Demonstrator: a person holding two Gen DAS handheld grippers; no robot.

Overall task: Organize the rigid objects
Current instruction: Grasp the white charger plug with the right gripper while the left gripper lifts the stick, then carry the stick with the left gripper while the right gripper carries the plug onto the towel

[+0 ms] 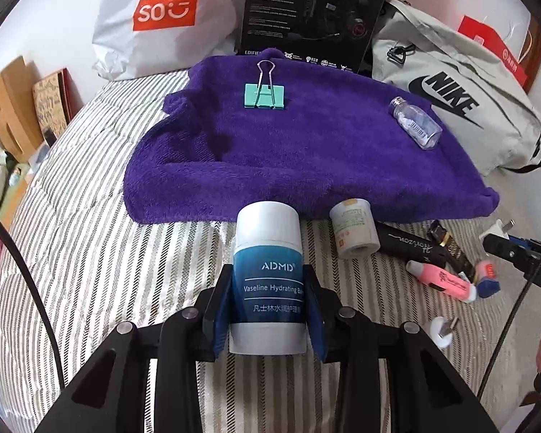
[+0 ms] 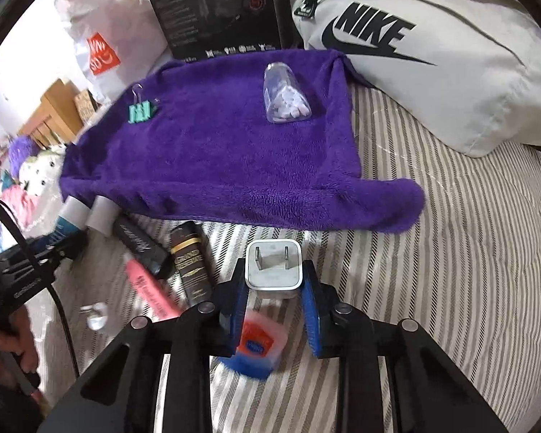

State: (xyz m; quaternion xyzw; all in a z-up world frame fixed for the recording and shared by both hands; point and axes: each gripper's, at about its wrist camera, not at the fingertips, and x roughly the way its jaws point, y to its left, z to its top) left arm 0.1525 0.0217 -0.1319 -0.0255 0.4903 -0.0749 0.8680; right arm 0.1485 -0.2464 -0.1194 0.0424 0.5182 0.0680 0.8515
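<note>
Two items under grip: left wrist view, balm stick (image 1: 268, 281), rigid, light, slick plastic, clamped mid-label by the left tool (image 1: 268, 301), tip at 12 o'clock toward the purple towel (image 1: 306, 144); right wrist view, charger plug (image 2: 273, 265), hard, light, pinched at its flat sides by the right tool (image 2: 273, 281) over the bed (image 2: 451, 270).

Balm stick (image 1: 268, 278) and white charger (image 2: 273, 269) held upright.

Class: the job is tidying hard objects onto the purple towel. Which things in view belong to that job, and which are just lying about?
Job:
towel
binder clip
clear bottle
Vaseline stick in left tool
charger in right tool
pink highlighter

Lying about:
Nike bag
Miniso bag
black box
</note>
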